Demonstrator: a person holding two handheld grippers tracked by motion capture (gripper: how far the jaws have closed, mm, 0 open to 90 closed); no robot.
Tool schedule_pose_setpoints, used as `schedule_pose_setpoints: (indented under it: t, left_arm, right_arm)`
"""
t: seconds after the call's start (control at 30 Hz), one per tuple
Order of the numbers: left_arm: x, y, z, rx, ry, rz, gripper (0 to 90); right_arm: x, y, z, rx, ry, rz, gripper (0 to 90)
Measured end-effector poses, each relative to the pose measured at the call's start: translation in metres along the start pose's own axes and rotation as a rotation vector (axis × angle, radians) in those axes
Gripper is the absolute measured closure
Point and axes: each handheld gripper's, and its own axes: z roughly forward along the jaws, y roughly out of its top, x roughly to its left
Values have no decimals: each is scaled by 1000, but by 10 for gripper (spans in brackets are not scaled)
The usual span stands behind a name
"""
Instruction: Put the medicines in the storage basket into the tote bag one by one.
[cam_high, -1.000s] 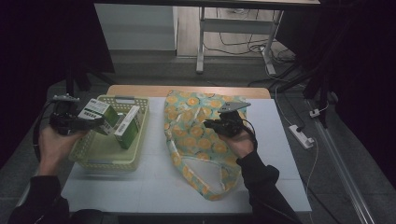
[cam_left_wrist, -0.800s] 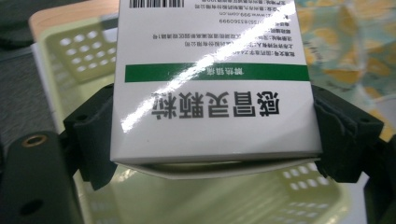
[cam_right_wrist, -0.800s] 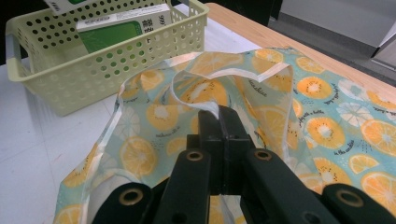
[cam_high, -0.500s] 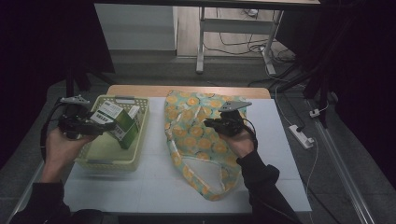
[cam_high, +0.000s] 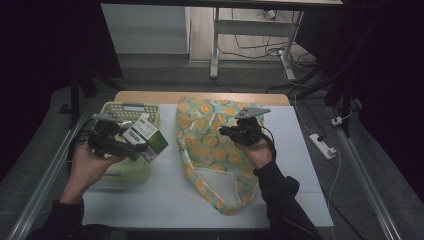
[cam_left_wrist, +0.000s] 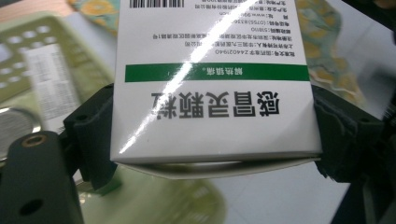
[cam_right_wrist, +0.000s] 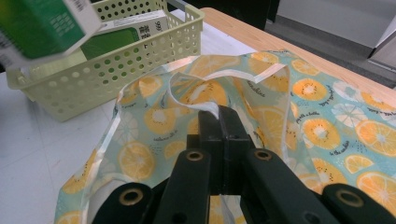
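left hand-held gripper wide, right clamped

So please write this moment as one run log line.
left gripper: shut on box | right gripper: shut on bag | basket: beside bag

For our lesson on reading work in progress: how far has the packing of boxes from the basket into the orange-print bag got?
Done: the right gripper is shut on the bag's rim, lifting the mouth open. In hand: the left gripper clamps a white-and-green box, held above the table between the basket and bag. Left: putting it inside; at least one more box lies in the basket.
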Motion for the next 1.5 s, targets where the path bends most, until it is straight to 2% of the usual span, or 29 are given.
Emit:
schedule_pose_setpoints:
  t: [0.33,0.47,0.63,0.9,1.2,1.33,1.37,1.43,1.5]
  left_arm:
    - [-32,5,43,48,-95,68,162]
    - [-43,9,55,58,-120,98,162]
    - [-54,15,72,75,-133,124,163]
    - [-63,24,98,97,-151,143,162]
    - [-79,35,125,123,-171,177,163]
    - [-82,40,138,132,-184,175,162]
    - [-82,42,141,137,-184,174,162]
    - [-83,44,148,151,-150,187,162]
    - [-81,47,155,161,-138,181,162]
  right_arm:
    - [-3,-1,0,-3,-1,11,895]
    - [-3,-1,1,-3,-3,13,895]
    - [-2,-1,1,-3,-2,15,895]
    - [-1,-1,1,-5,0,13,895]
    - [-1,1,0,-12,-2,11,895]
    - [-1,1,0,-13,0,11,895]
    - [-1,1,0,-14,2,8,895]
    - [0,1,0,-12,1,8,895]
    - [0,2,-1,-13,4,10,895]
